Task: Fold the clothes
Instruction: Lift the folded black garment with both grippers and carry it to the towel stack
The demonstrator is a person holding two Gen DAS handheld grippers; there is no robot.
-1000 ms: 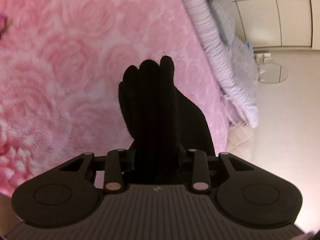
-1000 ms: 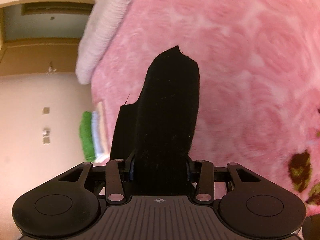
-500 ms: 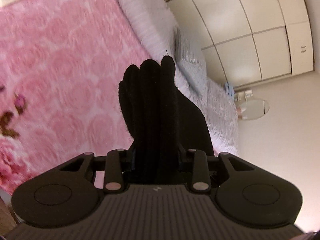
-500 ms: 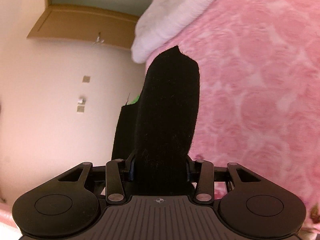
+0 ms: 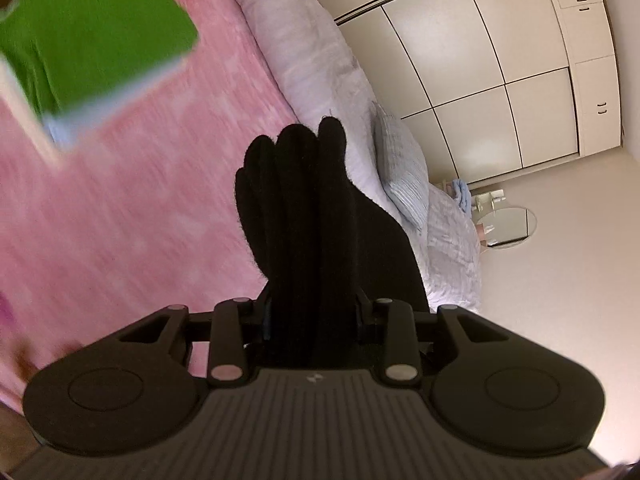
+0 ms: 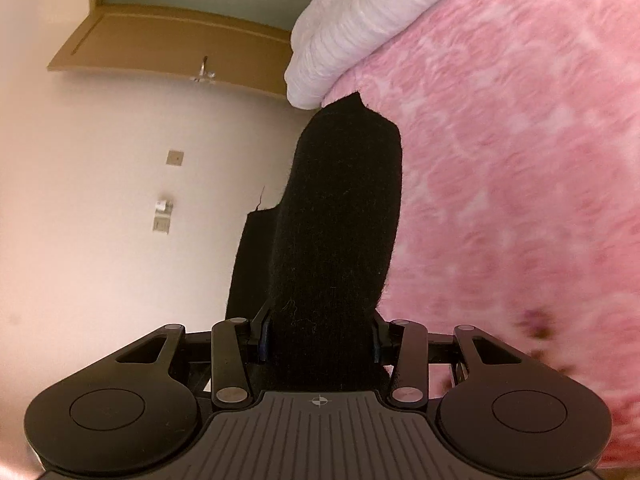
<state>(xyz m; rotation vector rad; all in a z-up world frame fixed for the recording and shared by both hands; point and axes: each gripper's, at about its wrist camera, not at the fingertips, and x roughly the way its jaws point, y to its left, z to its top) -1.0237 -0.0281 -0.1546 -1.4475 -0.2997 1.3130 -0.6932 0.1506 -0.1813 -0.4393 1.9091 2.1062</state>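
A black garment [image 5: 304, 216] is bunched in folds between the fingers of my left gripper [image 5: 312, 312], which is shut on it and held above a pink rose-patterned blanket [image 5: 120, 208]. My right gripper [image 6: 320, 336] is shut on another part of the black garment [image 6: 340, 216], which covers its fingers and stands up in front of the camera. The fingertips of both grippers are hidden by the cloth. The pink blanket [image 6: 520, 160] fills the right of the right wrist view.
A stack of folded clothes with a green piece on top [image 5: 92, 36] lies on the blanket at upper left. A white duvet [image 5: 316, 60] and pillow [image 5: 404, 172] lie along the bed's far side, also in the right wrist view [image 6: 360, 20]. Wardrobe doors [image 5: 500, 60] stand behind.
Both grippers have lifted and tilted with the garment still held. The left view now shows the green stack and wardrobe; the right view shows more wall and the door.
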